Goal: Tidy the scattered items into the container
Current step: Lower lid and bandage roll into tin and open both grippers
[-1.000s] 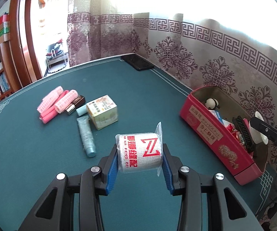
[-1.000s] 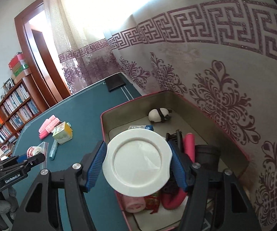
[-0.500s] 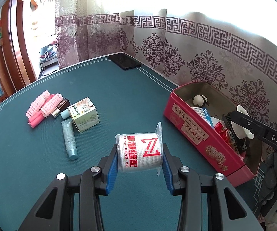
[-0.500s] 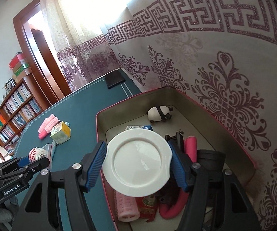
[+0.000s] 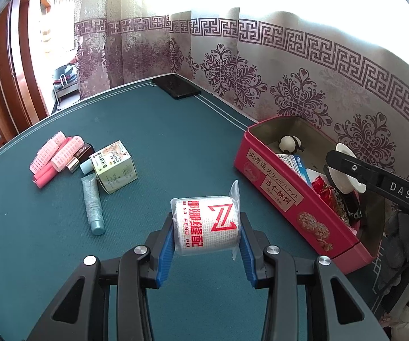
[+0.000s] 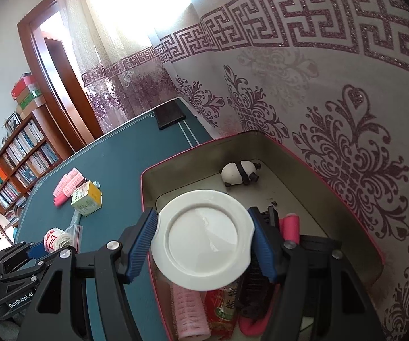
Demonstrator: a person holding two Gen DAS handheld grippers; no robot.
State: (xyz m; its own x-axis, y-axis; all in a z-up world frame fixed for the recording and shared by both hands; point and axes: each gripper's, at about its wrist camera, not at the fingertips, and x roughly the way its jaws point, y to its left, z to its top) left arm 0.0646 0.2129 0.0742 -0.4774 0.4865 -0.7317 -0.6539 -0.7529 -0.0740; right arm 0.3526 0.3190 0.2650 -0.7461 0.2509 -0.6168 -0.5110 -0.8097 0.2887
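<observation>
Landmark: one red tin (image 5: 295,199), lid off, standing on the green table (image 5: 176,142) against the patterned curtain (image 5: 303,85).
Left gripper (image 5: 206,237): blue pads clamped on one white gauze roll (image 5: 206,224) in a clear bag, carried above the table, just left of the tin's long side.
Right gripper (image 6: 203,240): blue pads pressed to the rim of one small white plate (image 6: 203,237), held over the near half of the tin.
In the tin, far end: one panda figure (image 6: 240,172), lying apart from the rest.
In the tin, near end: one pink hair roller (image 6: 190,309), one red snack packet (image 6: 222,309), one black brush (image 6: 254,281), one pink cylinder (image 6: 291,226) and one blue-and-white box (image 5: 292,162), packed close together; the plate hides part of the pile.
Scattered, well left of the tin: two pink hair rollers (image 5: 59,150), one pink stick (image 5: 43,176), one dark lipstick (image 5: 80,157), one yellow-green carton (image 5: 116,166), one teal tube (image 5: 92,204).
Touching: the tube's flat end meets the carton; the rollers lie side by side.
Far corner of the table, beyond the tin: one black phone (image 5: 176,86), flat.
Elsewhere: one bookcase (image 6: 16,156), far left of the tin.
</observation>
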